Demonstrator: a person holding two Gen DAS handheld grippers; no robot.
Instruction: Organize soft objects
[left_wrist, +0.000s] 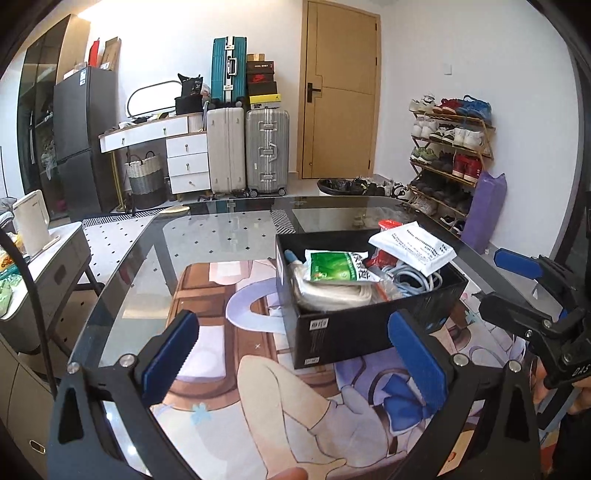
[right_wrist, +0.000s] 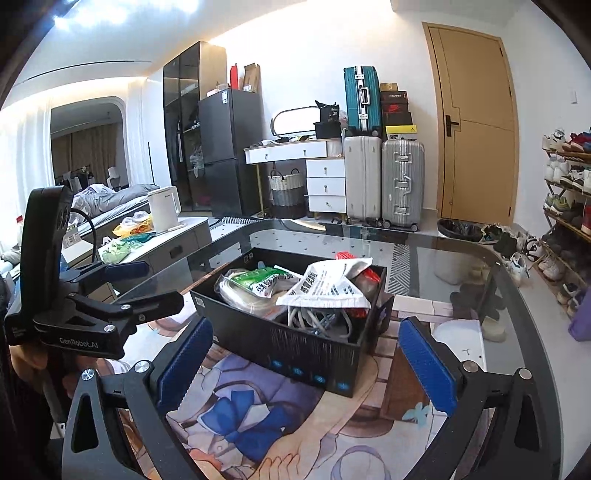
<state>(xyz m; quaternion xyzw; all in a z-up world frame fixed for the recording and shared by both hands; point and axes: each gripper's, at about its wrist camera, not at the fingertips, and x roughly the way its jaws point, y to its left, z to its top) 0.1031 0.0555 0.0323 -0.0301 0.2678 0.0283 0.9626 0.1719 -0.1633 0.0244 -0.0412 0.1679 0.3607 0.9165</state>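
A black box stands on the glass table and holds soft packets. A green packet, a white printed packet, a red packet and coiled grey cable lie inside. My left gripper is open and empty, just in front of the box. My right gripper is open and empty, near the box's front wall. Each gripper shows in the other's view, the right and the left.
The glass table lies over an illustrated mat. A side table with a white kettle stands left. Suitcases, a wooden door, and a shoe rack line the far wall. A purple bag is at the right.
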